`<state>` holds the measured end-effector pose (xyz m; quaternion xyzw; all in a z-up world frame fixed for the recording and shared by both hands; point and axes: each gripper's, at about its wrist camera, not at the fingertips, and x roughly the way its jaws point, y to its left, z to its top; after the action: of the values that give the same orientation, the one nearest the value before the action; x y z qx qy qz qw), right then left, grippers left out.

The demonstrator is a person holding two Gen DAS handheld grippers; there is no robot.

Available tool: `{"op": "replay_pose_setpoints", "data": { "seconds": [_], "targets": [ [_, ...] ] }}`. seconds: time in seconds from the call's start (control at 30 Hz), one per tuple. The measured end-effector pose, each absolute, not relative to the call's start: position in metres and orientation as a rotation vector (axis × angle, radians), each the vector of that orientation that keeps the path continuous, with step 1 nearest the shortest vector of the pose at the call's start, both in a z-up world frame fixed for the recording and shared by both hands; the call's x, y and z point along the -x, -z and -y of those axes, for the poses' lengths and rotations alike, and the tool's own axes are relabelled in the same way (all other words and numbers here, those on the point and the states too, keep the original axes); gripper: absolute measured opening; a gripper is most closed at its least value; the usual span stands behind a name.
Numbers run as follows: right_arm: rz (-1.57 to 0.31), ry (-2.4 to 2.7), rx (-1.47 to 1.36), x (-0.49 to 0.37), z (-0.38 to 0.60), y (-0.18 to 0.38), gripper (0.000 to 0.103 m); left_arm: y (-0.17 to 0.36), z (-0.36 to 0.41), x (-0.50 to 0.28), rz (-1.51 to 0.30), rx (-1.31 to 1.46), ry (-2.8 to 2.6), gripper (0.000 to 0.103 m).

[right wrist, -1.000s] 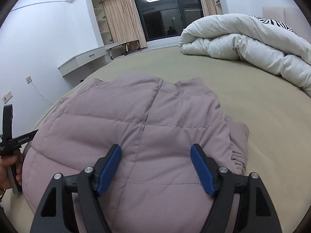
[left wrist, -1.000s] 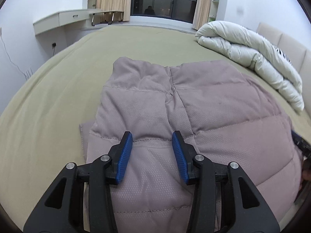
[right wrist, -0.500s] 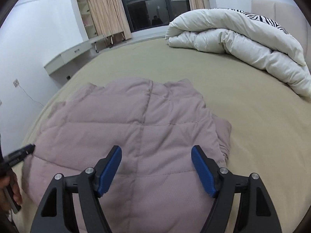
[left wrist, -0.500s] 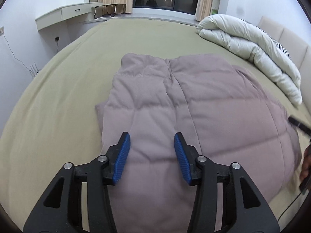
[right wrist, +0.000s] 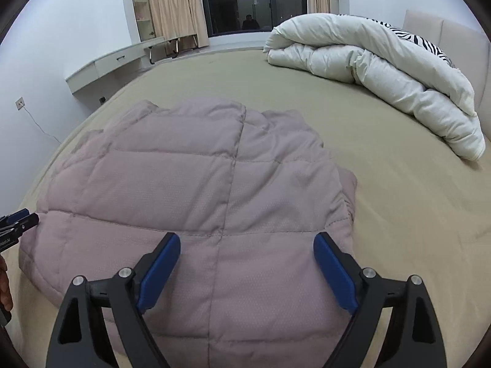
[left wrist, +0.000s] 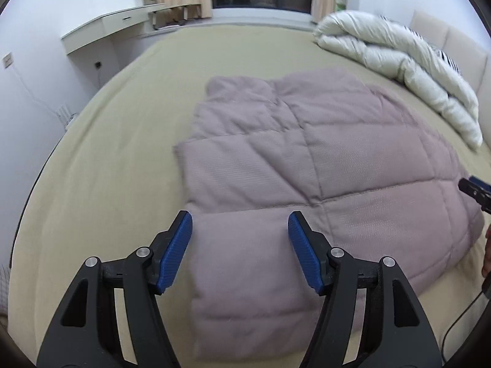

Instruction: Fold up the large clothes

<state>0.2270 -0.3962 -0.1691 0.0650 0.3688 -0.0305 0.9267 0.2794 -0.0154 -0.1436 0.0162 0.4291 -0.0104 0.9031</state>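
Both claws have drawn back and up from the jacket since a second ago, and the left one's blue pads have spread wider.

Left wrist view: the left claw (left wrist: 240, 245) hangs over the near edge of the mauve quilted down jacket (left wrist: 322, 184), pads apart with nothing between them. The jacket lies folded flat on the olive bed (left wrist: 107, 168), its stitched panels facing up. At the far right edge the tip of the right claw (left wrist: 475, 188) peeks in just beside the jacket. A rolled white duvet (left wrist: 399, 67) sits well apart near the headboard.

Right wrist view: the right claw (right wrist: 247, 268) hovers above the jacket (right wrist: 214, 178), pads wide apart and empty. The left claw (right wrist: 18, 219) shows at the left edge, close to the jacket's side. The duvet (right wrist: 368, 67) lies beyond on the bed (right wrist: 414, 214); a wall-mounted desk (right wrist: 107, 64) stands by the curtained window (right wrist: 254, 0).
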Motion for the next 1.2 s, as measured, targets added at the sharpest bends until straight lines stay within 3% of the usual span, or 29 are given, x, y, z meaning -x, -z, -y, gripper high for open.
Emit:
{"op": "replay_pose_setpoints", "data": {
  "seconds": [0.13, 0.5, 0.8, 1.0, 1.13, 1.2],
  "targets": [
    [-0.709, 0.046, -0.154, -0.209, 0.399, 0.145, 0.095, 0.14, -0.021, -0.261, -0.894, 0.091, -0.038, 0.08],
    [-0.761, -0.04, -0.569, -0.22, 0.497, 0.161, 0.097, 0.161, -0.081, -0.317, -1.034, 0.473, 0.161, 0.08],
    [-0.872, -0.11, -0.91, -0.241, 0.573, 0.226, 0.094, 0.206, -0.096, -0.361, -1.124, 0.683, 0.317, 0.08],
    [-0.891, -0.19, -0.893, -0.265, 0.566, 0.231, 0.093, 0.224, -0.09, -0.383, -1.141, 0.721, 0.35, 0.08],
    [-0.919, -0.27, -0.905, -0.29, 0.551, 0.232, 0.084, 0.231, -0.086, -0.39, -1.168, 0.793, 0.423, 0.079],
    [-0.946, -0.311, -0.896, -0.303, 0.539, 0.235, 0.084, 0.233, -0.081, -0.392, -1.189, 0.772, 0.44, 0.079]
  ]
}}
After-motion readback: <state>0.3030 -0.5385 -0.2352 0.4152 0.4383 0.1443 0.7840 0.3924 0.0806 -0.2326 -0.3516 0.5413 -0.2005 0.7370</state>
